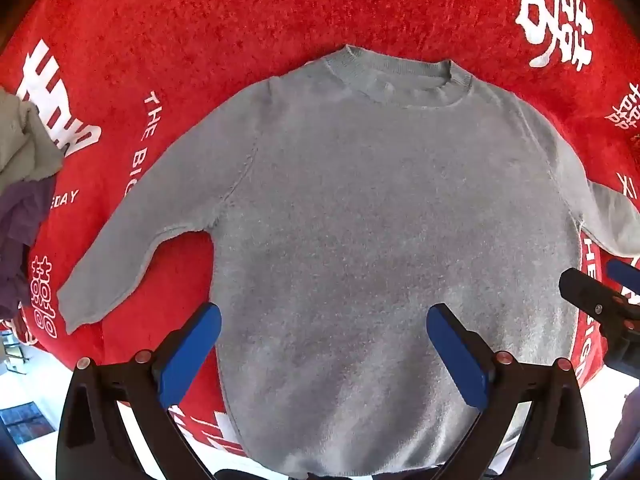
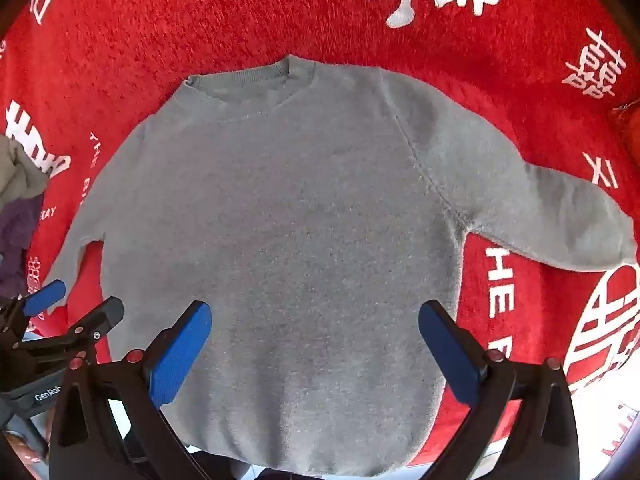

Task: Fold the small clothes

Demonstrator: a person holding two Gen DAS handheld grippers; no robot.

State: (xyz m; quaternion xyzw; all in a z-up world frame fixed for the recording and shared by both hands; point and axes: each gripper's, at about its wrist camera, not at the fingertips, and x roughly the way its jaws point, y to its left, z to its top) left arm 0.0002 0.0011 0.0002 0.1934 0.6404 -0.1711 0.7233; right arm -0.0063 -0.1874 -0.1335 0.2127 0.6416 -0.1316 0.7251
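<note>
A small grey knit sweater (image 1: pixel 360 216) (image 2: pixel 288 216) lies flat on a red plush cloth (image 1: pixel 200 20) (image 2: pixel 160 20) with white lettering, collar far from me, hem near me, both sleeves spread outward. My left gripper (image 1: pixel 324 316) hovers over the lower body of the sweater, its jaws wide open with nothing between its blue pads (image 1: pixel 188 356). My right gripper (image 2: pixel 316 314) hangs likewise above the lower body, open and empty. Each gripper shows at the edge of the other's view: the right gripper (image 1: pixel 600 300) beyond the sweater's right side, the left gripper (image 2: pixel 72 304) by the left sleeve.
A heap of other clothes (image 1: pixel 20 200) (image 2: pixel 16 208), pale grey-green and purple, sits at the left edge of the red cloth. The cloth's near edge drops to a pale floor (image 1: pixel 28 384).
</note>
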